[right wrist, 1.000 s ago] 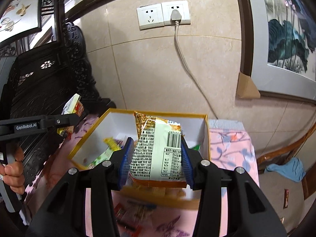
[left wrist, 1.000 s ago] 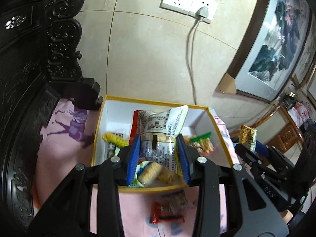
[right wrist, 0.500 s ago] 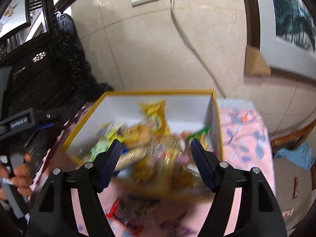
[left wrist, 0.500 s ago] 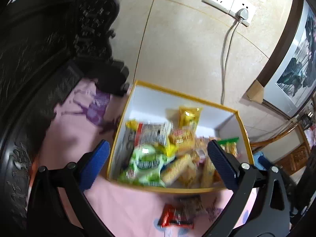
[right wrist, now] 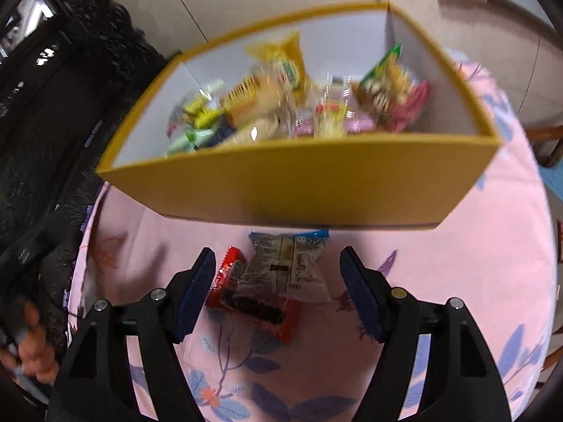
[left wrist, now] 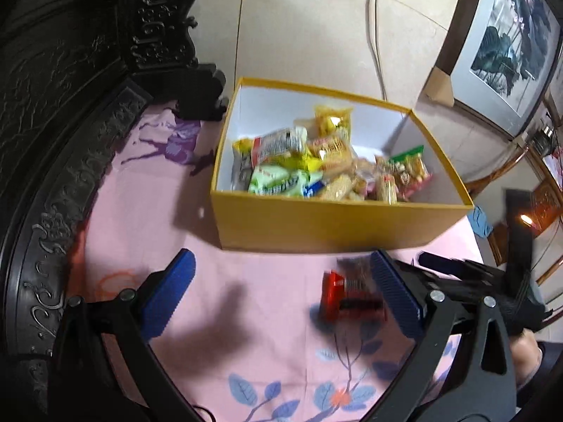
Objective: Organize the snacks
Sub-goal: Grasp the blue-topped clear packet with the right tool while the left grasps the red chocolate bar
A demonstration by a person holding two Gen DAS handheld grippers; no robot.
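A yellow box point(left wrist: 334, 225) with white inner walls holds several snack packets point(left wrist: 316, 161) on a pink floral cloth point(left wrist: 140, 211). In front of the box lies a red packet point(left wrist: 348, 299), close to my left gripper's point(left wrist: 281, 274) right finger. That gripper stands wide open with nothing in it. In the right wrist view a white packet with a blue top point(right wrist: 288, 267) lies partly over the red packet point(right wrist: 253, 306), in front of the box point(right wrist: 299, 183). My right gripper point(right wrist: 278, 270) is open with both packets between its pads, which do not touch them.
Dark carved wooden furniture point(left wrist: 70, 70) borders the cloth on the left. A tiled wall with a hanging cable point(left wrist: 374, 35) rises behind the box, and a framed painting point(left wrist: 510, 42) leans at the right. A hand point(right wrist: 31, 344) holding the other gripper shows at lower left.
Both grippers let go of the packets they held over the box and opened. Both then sank toward the cloth in front of the box, where the loose packets lie.
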